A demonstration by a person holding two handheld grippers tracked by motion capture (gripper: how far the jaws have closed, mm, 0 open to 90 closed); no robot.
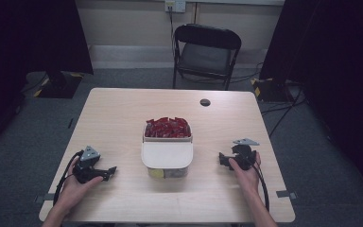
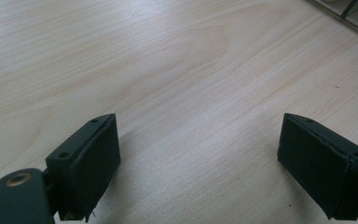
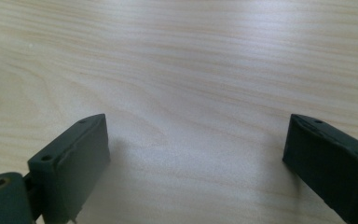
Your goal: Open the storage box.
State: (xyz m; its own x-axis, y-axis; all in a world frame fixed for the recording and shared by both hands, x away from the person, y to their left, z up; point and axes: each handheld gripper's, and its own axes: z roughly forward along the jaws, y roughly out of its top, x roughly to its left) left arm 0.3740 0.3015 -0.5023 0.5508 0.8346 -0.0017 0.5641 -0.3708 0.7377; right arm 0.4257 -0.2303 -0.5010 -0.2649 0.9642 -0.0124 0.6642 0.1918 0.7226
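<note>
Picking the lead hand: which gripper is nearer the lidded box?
Right, by a hair, nearly even. The left gripper rests left of the box, the right gripper right of it; both open, neither touching.

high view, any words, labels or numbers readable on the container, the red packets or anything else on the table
None can be read.
Red packets: any print is too small and blurred to read.
Container lid: plain, no text visible.
Table: bare wood, no markings.

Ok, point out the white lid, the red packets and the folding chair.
white lid [image 1: 167, 154], high view, middle of its flat top.
red packets [image 1: 167, 127], high view, centre of the heap.
folding chair [image 1: 205, 57], high view, its seat.
</note>
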